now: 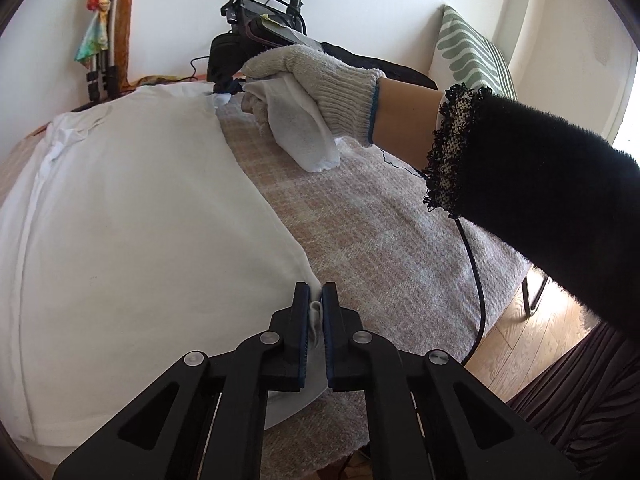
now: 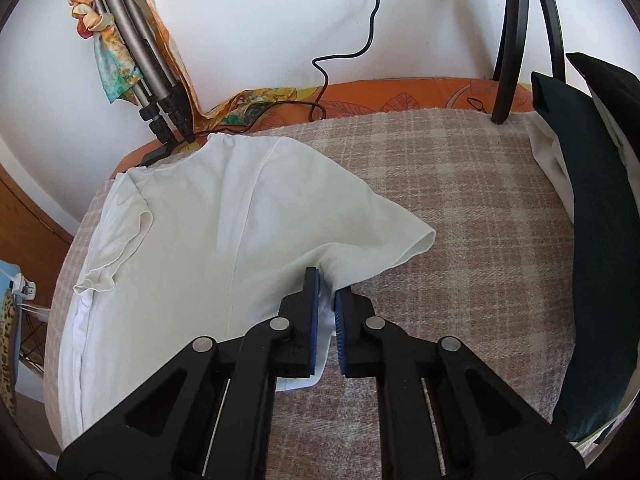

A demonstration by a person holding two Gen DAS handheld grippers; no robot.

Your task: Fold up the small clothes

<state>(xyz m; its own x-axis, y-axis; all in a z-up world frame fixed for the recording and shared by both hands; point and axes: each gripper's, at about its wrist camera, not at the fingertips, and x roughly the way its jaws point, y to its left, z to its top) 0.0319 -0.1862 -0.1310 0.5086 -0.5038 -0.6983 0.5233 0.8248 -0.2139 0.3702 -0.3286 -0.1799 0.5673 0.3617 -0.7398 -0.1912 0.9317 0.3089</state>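
Observation:
A white t-shirt lies flat on a pink-and-cream plaid blanket. In the left wrist view my left gripper is shut on the shirt's near side edge, with a fold of white cloth bunched between the blue pads. My right gripper is shut on the shirt just under the short sleeve, which fans out to the right. The left wrist view also shows the right gripper at the shirt's far end, held by a gloved hand with the sleeve under it. The other sleeve lies at the left.
A folded tripod draped with a colourful scarf leans on the wall behind the shirt. A black cable trails down there. A dark green cushion lines the blanket's right side, near a black stand leg. Wooden floor lies beyond the blanket's edge.

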